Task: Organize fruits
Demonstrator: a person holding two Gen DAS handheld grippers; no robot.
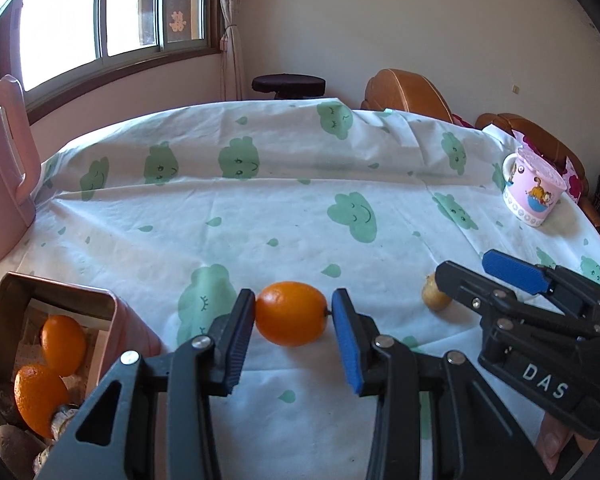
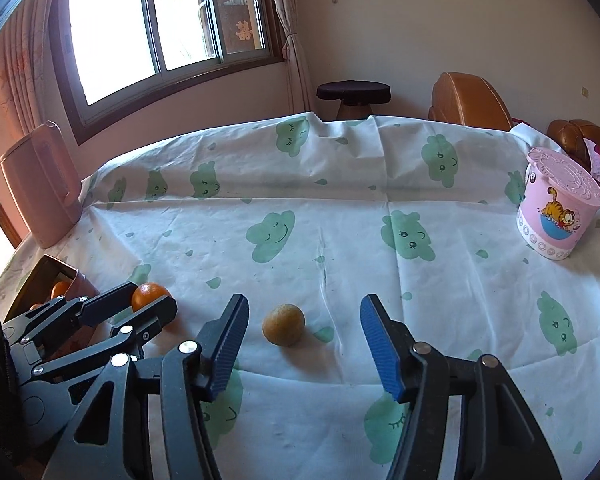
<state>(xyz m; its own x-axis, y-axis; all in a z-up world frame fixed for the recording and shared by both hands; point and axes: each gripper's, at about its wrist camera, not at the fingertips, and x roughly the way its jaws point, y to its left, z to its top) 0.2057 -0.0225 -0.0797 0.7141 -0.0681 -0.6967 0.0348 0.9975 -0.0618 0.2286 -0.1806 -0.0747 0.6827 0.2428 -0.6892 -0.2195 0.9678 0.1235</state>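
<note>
Left tongs [image 1: 293,330] spread around an orange [image 1: 291,313] on the desk [image 1: 300,208], one pad touching its side, beside a box [image 1: 116,312] holding two more oranges; right tongs [image 2: 304,344] spread wide, straddling a brown fruit [image 2: 283,325] near the desk's front, untouched.

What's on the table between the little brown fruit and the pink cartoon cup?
Nothing but tablecloth. The right wrist view shows bare cloth from the brown fruit to the pink cup.

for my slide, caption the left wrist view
Left gripper fingers straddle an orange on the cloud-print tablecloth, beside a pink box holding more oranges.
</note>
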